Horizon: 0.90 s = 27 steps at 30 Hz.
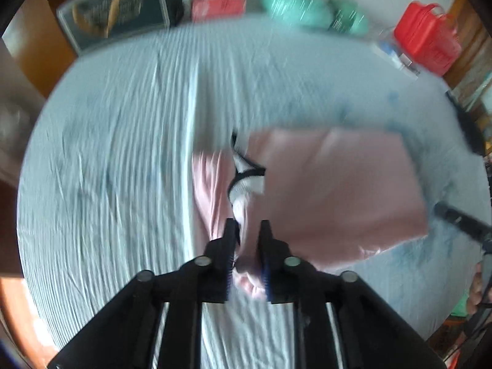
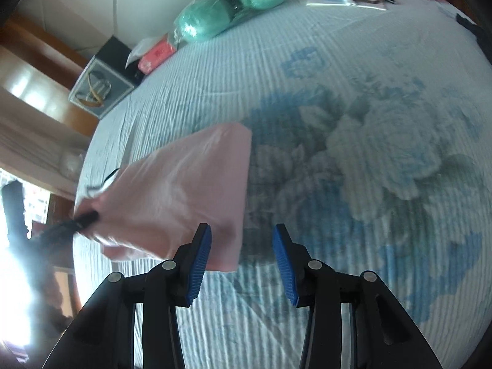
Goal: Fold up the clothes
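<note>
Across the bed [image 2: 353, 70], a pale blue ribbed spread with a large blue rose print carries everything. Clutter sits along its far edge: a bagged green bundle [image 2: 227, 12], a red basket [image 1: 427, 41], a framed picture [image 1: 113, 9] and a small red pack [image 1: 216, 6].

Next in size is the pink garment [image 1: 332, 190], already doubled into a rough rectangle near the middle of the bed, with a white and black collar trim [image 1: 246, 175] showing at its left side. Part of it is lifted off the spread; its right corner lies flat.

Smaller again, the left claw [image 1: 247, 261] is clamped on a bunched pink fold at the garment's near left edge. The left view is motion-blurred, so how much cloth is caught is hard to judge.

The right claw [image 2: 243, 261] hovers with its blue pads [image 2: 200, 264] spread apart and nothing between them, just beside the garment's near right corner, one pad overlapping the pink edge in view.

The step in hand looks like carrying the left edge over for another fold. To do it well, the empty claw should pin or grip the near corner so the stack does not slide, while the clamped edge travels low and level and lands square on the opposite edge. Lifting too high would likely spill the earlier folds open.
</note>
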Motion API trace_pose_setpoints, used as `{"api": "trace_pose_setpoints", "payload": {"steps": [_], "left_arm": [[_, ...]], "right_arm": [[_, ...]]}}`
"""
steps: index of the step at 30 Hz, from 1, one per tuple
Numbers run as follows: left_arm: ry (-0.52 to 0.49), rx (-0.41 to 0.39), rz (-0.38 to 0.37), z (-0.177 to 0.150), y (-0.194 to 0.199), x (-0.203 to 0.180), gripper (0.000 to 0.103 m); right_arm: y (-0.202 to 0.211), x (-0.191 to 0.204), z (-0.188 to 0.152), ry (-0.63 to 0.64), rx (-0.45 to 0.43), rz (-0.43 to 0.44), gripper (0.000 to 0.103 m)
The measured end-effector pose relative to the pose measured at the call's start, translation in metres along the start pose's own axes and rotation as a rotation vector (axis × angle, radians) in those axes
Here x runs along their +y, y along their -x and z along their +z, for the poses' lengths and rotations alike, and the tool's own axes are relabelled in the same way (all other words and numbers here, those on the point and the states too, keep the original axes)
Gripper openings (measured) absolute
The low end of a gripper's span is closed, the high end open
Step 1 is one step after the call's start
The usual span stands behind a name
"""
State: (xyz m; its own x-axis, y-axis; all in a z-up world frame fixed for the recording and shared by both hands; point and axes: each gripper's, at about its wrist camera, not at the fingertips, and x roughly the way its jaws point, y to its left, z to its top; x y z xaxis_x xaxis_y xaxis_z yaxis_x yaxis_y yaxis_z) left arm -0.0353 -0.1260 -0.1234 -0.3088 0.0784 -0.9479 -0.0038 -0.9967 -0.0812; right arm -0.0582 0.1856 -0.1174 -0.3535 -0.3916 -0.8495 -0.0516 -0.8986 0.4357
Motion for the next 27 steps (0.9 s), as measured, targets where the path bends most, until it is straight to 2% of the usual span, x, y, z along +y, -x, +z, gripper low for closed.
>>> {"api": "trace_pose_setpoints", "payload": {"steps": [3, 4, 5, 6, 7, 8, 10, 12, 14, 15, 16, 19, 22, 24, 26, 27], "left_arm": [[0.019, -0.052, -0.01, 0.002, 0.018, 0.004, 0.02], [0.02, -0.084, -0.01, 0.005, 0.028, 0.004, 0.029], [0.024, -0.114, -0.019, 0.008, 0.037, 0.003, 0.048], [0.03, -0.143, -0.041, 0.011, 0.044, 0.001, 0.06], [0.032, -0.165, -0.067, 0.014, 0.047, -0.001, 0.078], [0.019, -0.172, -0.088, 0.014, 0.044, -0.007, 0.082], [-0.016, -0.166, -0.113, 0.015, 0.034, -0.018, 0.082], [-0.055, -0.123, -0.064, 0.012, 0.012, -0.028, 0.081], [-0.079, -0.079, -0.003, 0.007, -0.006, -0.027, 0.065], [-0.075, -0.04, 0.048, 0.004, -0.018, -0.021, 0.063], [-0.054, -0.016, 0.056, 0.001, -0.026, -0.013, 0.063], [0.029, 0.014, 0.017, -0.004, -0.036, 0.01, 0.063], [0.031, -0.046, -0.014, -0.001, -0.016, 0.01, 0.063], [0.028, -0.088, -0.043, 0.004, -0.004, 0.008, 0.069], [0.016, -0.127, -0.06, 0.01, 0.006, 0.005, 0.088], [0.011, -0.138, -0.051, 0.012, 0.005, 0.005, 0.09]], "right_arm": [[0.004, 0.014, 0.005, 0.033, -0.024, 0.007, 0.041], [0.006, 0.018, 0.006, 0.046, -0.032, 0.011, 0.041], [0.007, 0.025, 0.008, 0.065, -0.036, 0.032, 0.041], [0.006, 0.029, 0.008, 0.077, -0.035, 0.046, 0.041], [0.005, 0.033, 0.008, 0.09, -0.032, 0.055, 0.041], [0.001, 0.037, 0.008, 0.104, -0.022, 0.053, 0.041], [-0.012, 0.044, 0.007, 0.126, 0.015, 0.052, 0.039], [-0.024, 0.046, 0.005, 0.134, 0.05, 0.045, 0.037], [-0.035, 0.046, 0.0, 0.156, 0.086, 0.003, 0.036], [-0.04, 0.043, -0.002, 0.158, 0.113, -0.04, 0.034], [-0.044, 0.04, -0.004, 0.158, 0.135, -0.074, 0.032], [-0.037, 0.032, -0.007, 0.148, 0.147, -0.1, 0.03], [-0.023, 0.024, -0.005, 0.12, 0.105, -0.081, 0.035], [-0.016, 0.019, -0.002, 0.085, 0.074, -0.053, 0.045], [-0.012, 0.016, 0.003, 0.065, 0.049, -0.055, 0.047], [-0.013, 0.016, 0.004, 0.056, 0.049, -0.053, 0.05]]}}
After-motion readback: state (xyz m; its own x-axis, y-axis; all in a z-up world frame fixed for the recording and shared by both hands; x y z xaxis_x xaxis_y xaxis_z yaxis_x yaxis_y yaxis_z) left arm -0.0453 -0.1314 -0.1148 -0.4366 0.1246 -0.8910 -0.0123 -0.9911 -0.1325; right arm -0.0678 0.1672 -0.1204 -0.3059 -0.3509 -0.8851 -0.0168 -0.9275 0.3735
